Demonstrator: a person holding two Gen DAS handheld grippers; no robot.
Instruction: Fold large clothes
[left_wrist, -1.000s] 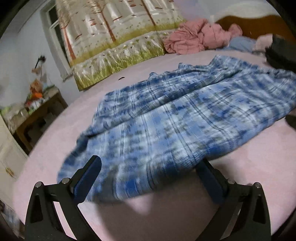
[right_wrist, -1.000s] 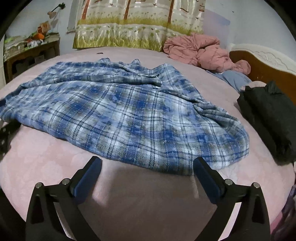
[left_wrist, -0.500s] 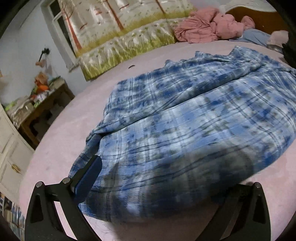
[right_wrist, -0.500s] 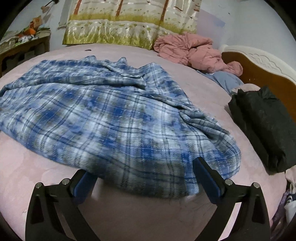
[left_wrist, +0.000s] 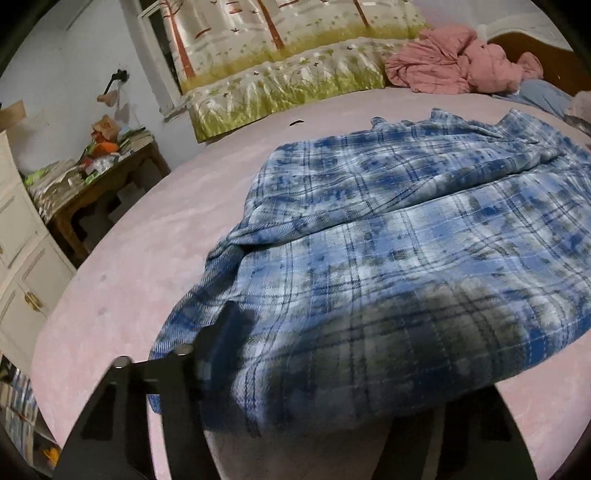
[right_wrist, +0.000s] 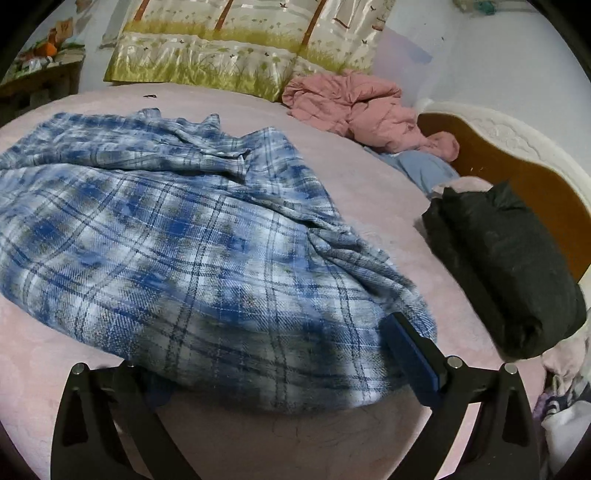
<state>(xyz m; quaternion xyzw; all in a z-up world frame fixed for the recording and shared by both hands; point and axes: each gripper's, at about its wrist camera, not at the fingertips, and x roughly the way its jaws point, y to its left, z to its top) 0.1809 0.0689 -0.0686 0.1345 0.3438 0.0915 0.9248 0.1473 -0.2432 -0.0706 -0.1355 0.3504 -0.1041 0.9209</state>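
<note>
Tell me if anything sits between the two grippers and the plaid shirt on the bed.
Nothing visible does. The near hem of the plaid shirt already lies between the fingers of both the left gripper and the right gripper. The left's fingers have just been closing around the cloth. The black bundle lies off to the side.

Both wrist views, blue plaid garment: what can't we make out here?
- Left wrist view: the left tongs have just been closing with the blue plaid garment between them; the right finger is buried under cloth, so pad contact is unreadable.
- Right wrist view: the right tongs straddle the hem; the left pad is hidden beneath it, so grip is unclear.
- Both views: motion blur smears the near fabric, hiding the edge.
</note>
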